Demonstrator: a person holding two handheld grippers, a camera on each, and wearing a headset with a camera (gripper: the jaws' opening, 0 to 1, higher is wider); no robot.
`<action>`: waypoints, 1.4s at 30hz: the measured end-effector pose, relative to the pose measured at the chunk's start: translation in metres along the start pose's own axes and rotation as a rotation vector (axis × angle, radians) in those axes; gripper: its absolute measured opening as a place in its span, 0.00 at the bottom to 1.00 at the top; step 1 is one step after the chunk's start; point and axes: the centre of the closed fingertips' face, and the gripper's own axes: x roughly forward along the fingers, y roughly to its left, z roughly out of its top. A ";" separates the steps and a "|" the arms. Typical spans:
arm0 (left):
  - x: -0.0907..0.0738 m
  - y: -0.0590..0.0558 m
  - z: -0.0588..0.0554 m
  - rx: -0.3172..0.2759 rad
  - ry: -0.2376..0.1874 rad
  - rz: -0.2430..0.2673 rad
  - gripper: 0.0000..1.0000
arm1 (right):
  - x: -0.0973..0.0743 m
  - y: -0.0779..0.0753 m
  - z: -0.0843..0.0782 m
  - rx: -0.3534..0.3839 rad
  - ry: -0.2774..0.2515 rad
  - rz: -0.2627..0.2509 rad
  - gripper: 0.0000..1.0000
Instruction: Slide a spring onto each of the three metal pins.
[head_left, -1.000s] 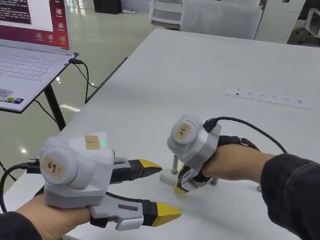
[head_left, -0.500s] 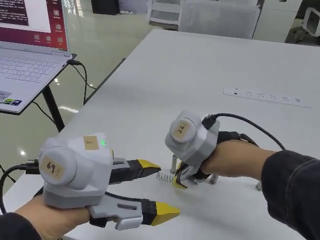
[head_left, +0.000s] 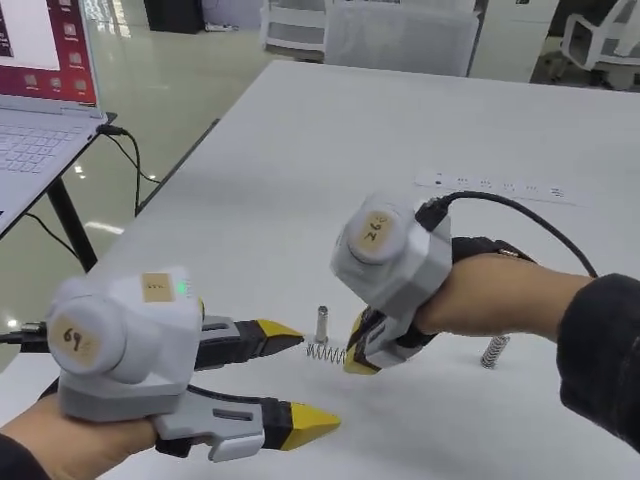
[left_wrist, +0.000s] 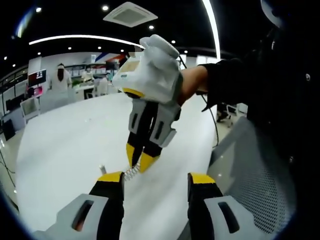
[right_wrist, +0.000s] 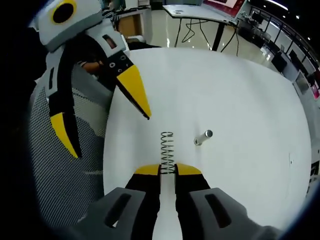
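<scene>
Right gripper (head_left: 353, 362): jaws narrowed, pinching one end of a spring (right_wrist: 167, 149); the coil juts out ahead of its tips, low over the white table (head_left: 400, 150).
Metal pin (right_wrist: 202, 137): upright, just ahead of those tips, beside the spring's free end, apart from it.
Left gripper (left_wrist: 156, 178): jaws wide, holding nothing, tips pointing at the right gripper, near the spring.
Second spring (head_left: 492, 350): stands behind the right gripper, beside the wrist.

The light is bright and even, coming from ceiling strips (left_wrist: 75, 38) above my left tongs (head_left: 318, 380), so the white table (head_left: 400, 150) carries only soft, pale shadows under my right tongs (head_left: 358, 360). Far beyond the left tongs the glossy floor (head_left: 170, 80) gives back patches of glare. Both gripper views bulge and bend toward their edges; the spring (right_wrist: 167, 149) pinched in my right tongs is crisp, and what lies far off is soft.
</scene>
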 end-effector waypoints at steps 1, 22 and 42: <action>0.000 0.000 0.001 0.004 0.000 -0.004 0.45 | -0.003 0.002 -0.001 0.000 0.001 0.002 0.07; 0.018 -0.013 0.026 0.089 0.004 -0.102 0.42 | -0.062 0.038 -0.012 -0.008 -0.003 0.030 0.07; 0.032 -0.039 0.026 0.145 -0.006 -0.208 0.27 | -0.084 0.071 -0.008 -0.071 0.009 0.101 0.07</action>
